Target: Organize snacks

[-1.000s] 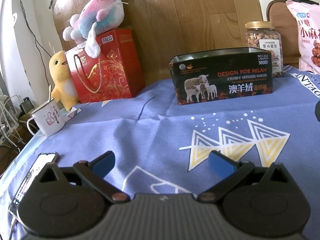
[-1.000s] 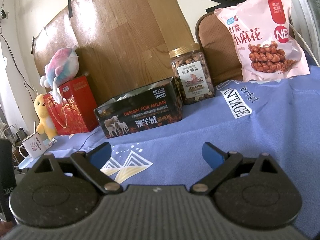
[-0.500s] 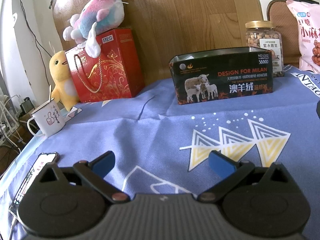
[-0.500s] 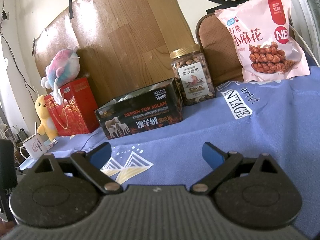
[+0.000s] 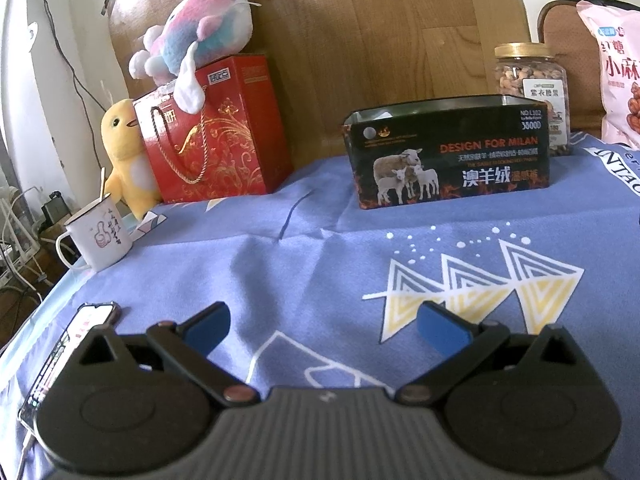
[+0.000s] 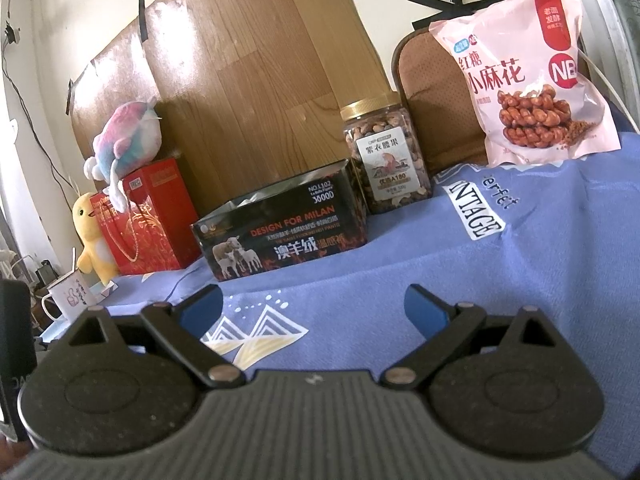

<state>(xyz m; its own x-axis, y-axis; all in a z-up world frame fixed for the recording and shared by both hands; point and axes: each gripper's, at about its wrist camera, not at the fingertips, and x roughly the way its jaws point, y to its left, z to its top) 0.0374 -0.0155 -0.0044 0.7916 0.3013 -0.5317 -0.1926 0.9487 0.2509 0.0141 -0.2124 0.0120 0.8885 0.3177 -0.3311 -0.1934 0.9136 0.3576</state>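
Note:
An open black tin box (image 5: 448,156) with sheep pictures stands at the back of the blue tablecloth; it also shows in the right wrist view (image 6: 280,228). A gold-lidded jar of nuts (image 6: 386,158) stands just right of it, partly hidden behind the tin in the left wrist view (image 5: 532,84). A pink snack bag (image 6: 528,76) leans upright further right, cut off at the edge in the left wrist view (image 5: 616,68). My left gripper (image 5: 324,326) is open and empty, low over the cloth. My right gripper (image 6: 314,308) is open and empty, well short of the snacks.
A red gift bag (image 5: 212,132) with a plush toy (image 5: 196,36) on top stands back left, beside a yellow plush duck (image 5: 124,152). A white mug (image 5: 98,238) and a phone (image 5: 68,344) lie near the left table edge. A wooden board (image 6: 248,76) backs the table.
The right gripper has drifted slightly forward and left, so the snacks appear a little larger. The left gripper has barely moved.

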